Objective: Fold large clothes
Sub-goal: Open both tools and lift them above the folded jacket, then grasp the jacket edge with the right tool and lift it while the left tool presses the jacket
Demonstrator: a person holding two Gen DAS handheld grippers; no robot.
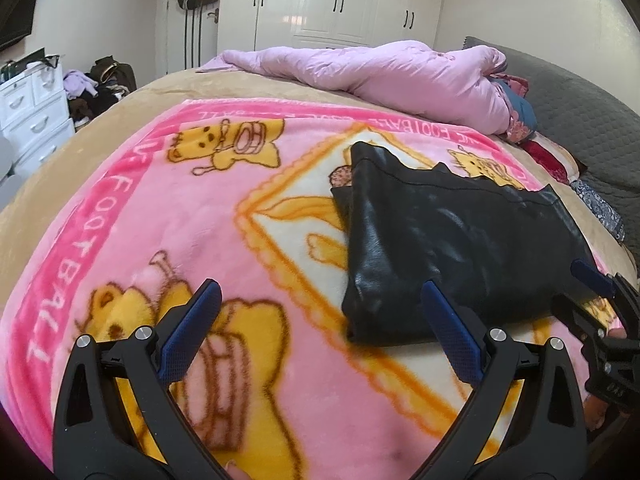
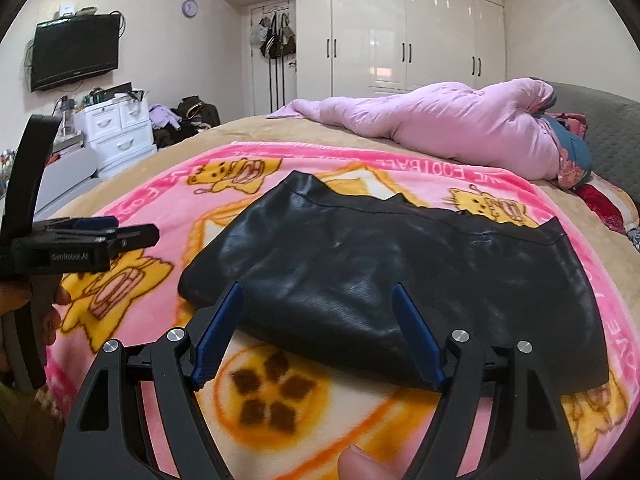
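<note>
A black leather-like garment (image 1: 440, 240) (image 2: 380, 280) lies folded on a pink cartoon blanket (image 1: 160, 220) (image 2: 280, 392) spread over the bed. In the left wrist view my left gripper (image 1: 320, 292) is open above the blanket, just left of the garment's near corner, with nothing between its fingers. My right gripper (image 2: 318, 292) is also open, its blue pads (image 2: 224, 328) on either side of the garment's near edge without pinching it. Each gripper shows in the other's view: the right gripper (image 1: 582, 292) at the far right, the left gripper (image 2: 132, 236) edge-on at the far left.
A rolled pink quilt (image 2: 440, 128) lies across the far side of the bed, with a grey headboard (image 1: 580, 120) at the right. White drawers (image 2: 116, 136) and piled clothes stand beyond the bed's left edge. A wall TV (image 2: 74, 54) and white wardrobes (image 2: 412, 36) are behind.
</note>
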